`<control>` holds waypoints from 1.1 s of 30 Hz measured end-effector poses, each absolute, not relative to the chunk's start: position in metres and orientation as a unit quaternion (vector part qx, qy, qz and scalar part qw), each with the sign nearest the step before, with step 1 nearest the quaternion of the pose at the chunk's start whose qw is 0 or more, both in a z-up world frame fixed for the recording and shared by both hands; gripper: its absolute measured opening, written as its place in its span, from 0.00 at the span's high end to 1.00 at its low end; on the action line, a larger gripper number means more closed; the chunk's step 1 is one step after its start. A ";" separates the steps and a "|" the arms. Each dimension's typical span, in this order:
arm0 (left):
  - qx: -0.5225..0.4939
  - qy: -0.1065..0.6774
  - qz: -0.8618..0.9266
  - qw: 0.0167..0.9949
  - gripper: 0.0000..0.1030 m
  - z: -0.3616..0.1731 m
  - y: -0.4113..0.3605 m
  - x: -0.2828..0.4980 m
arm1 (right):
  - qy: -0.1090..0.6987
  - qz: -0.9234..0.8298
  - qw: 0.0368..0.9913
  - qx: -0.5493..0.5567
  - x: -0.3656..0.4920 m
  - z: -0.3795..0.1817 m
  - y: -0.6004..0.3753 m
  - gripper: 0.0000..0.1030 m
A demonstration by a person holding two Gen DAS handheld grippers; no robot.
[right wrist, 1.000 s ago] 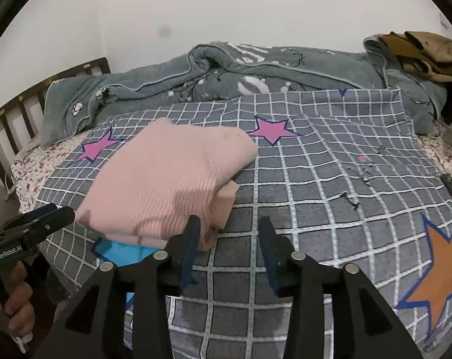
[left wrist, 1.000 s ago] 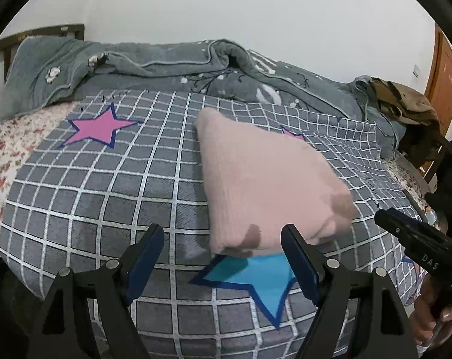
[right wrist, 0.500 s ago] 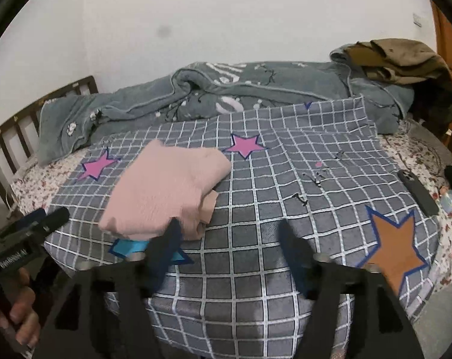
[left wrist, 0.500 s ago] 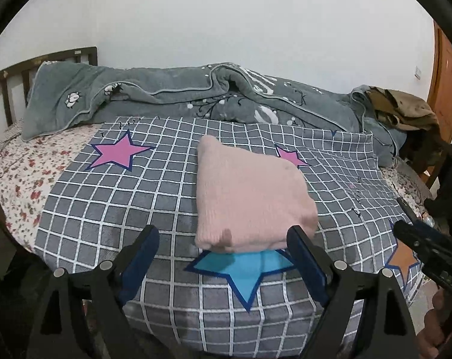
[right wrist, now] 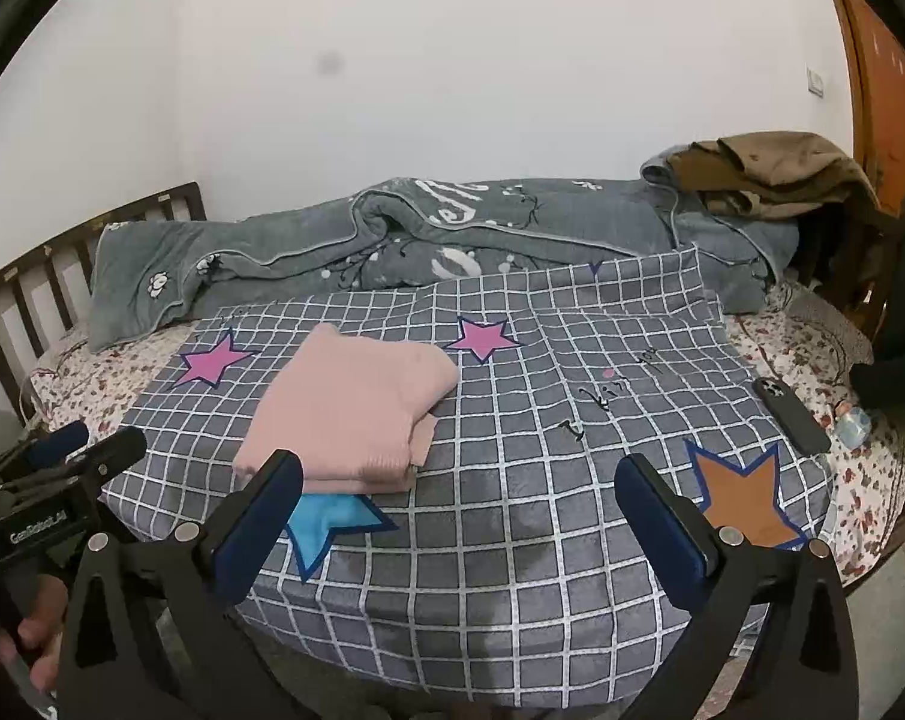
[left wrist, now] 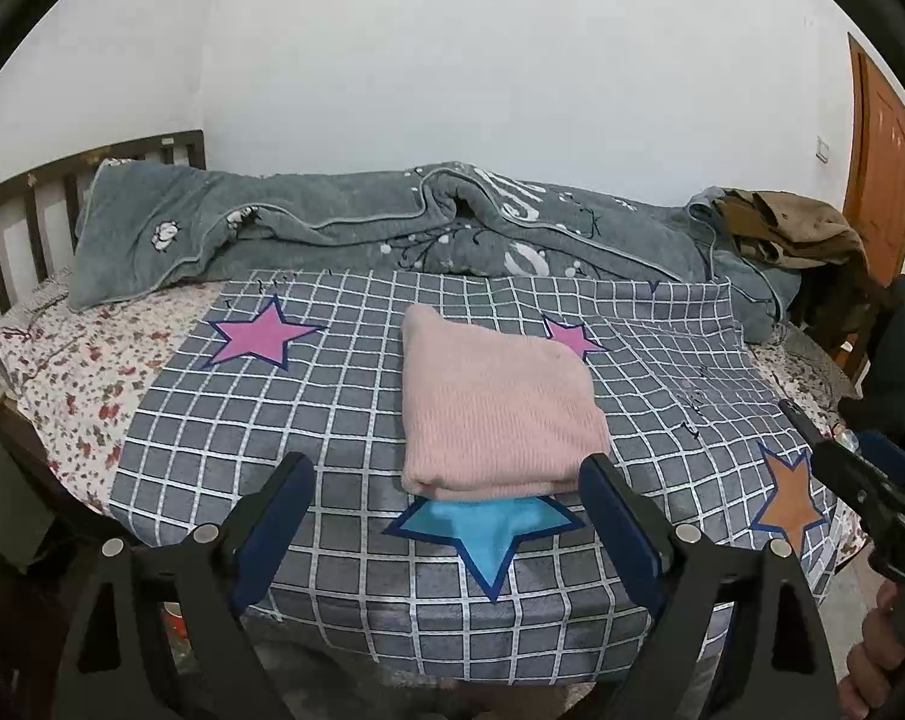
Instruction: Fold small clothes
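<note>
We see the folded pink sweater [left wrist: 494, 414] lying on the checked blanket [left wrist: 344, 420], near its front edge and partly covering a blue star [left wrist: 482, 525]. Our left gripper [left wrist: 446, 516] and right gripper [right wrist: 458, 516] hang off the front edge of the bed, jaws wide after just opening, nothing between them. Open blanket stretches right of the sweater toward an orange star [right wrist: 740, 498]. A phone [right wrist: 791, 414] lies at the blanket's right edge. The grey quilt [left wrist: 392, 228] lines the wall. The small object beside the phone is hard to make out.
</note>
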State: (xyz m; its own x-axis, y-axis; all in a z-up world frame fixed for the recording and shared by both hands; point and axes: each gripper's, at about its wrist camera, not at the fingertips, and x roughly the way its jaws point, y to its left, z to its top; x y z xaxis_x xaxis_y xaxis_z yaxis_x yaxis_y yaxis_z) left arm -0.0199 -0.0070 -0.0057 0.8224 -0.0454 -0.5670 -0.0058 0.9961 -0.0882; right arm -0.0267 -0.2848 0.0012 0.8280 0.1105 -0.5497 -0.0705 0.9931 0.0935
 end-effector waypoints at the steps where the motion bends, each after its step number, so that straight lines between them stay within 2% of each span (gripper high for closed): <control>1: -0.044 0.297 -0.010 0.954 0.13 -0.005 -0.007 -0.021 | 0.288 0.049 0.956 0.035 -0.029 0.001 -0.284 0.01; 33: -0.037 0.297 -0.008 0.954 0.12 -0.006 -0.010 -0.020 | 0.270 0.054 0.961 0.012 -0.045 0.011 -0.270 0.01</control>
